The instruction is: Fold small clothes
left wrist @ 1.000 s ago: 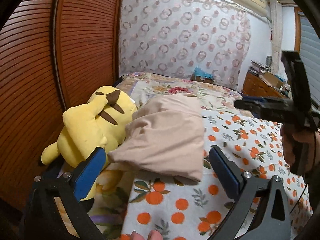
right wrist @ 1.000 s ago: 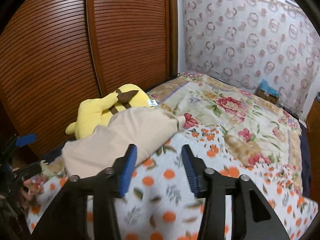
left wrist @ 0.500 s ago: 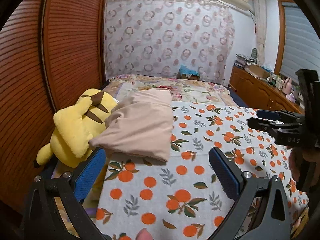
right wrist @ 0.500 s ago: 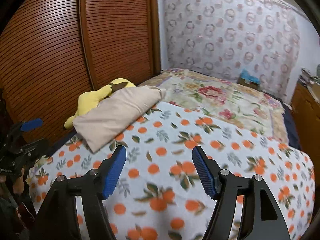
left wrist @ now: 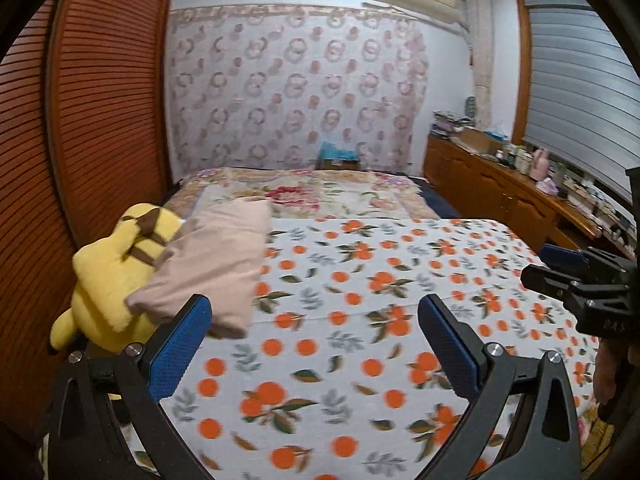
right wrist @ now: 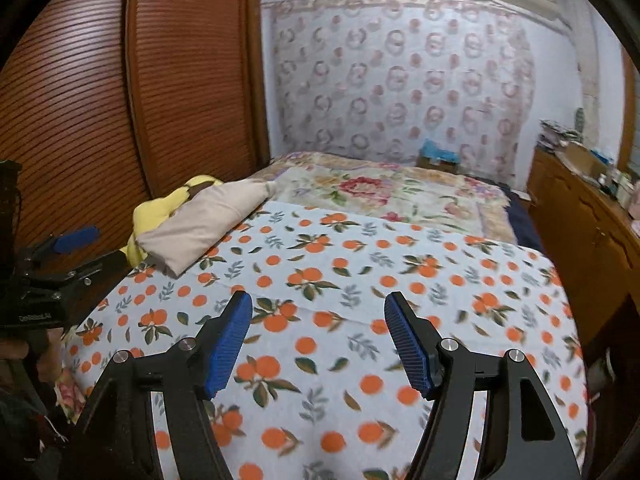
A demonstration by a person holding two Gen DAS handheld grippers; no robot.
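A folded beige garment (left wrist: 212,264) lies at the left edge of the bed, resting partly on a yellow plush toy (left wrist: 116,276). It also shows in the right wrist view (right wrist: 204,224). My left gripper (left wrist: 314,344) is open and empty, held above the orange-print sheet (left wrist: 360,288), near the garment's front corner. My right gripper (right wrist: 318,344) is open and empty above the same sheet (right wrist: 340,272), well back and right of the garment. Each gripper shows at the edge of the other's view.
The plush toy (right wrist: 168,208) lies against the brown slatted wardrobe doors (left wrist: 80,140). A floral quilt (left wrist: 320,196) covers the far half of the bed. A wooden dresser (left wrist: 520,200) with clutter runs along the right wall.
Both grippers have pulled back and up from the folded garment, which stays on the plush toy. The right gripper's jaws have opened wider.
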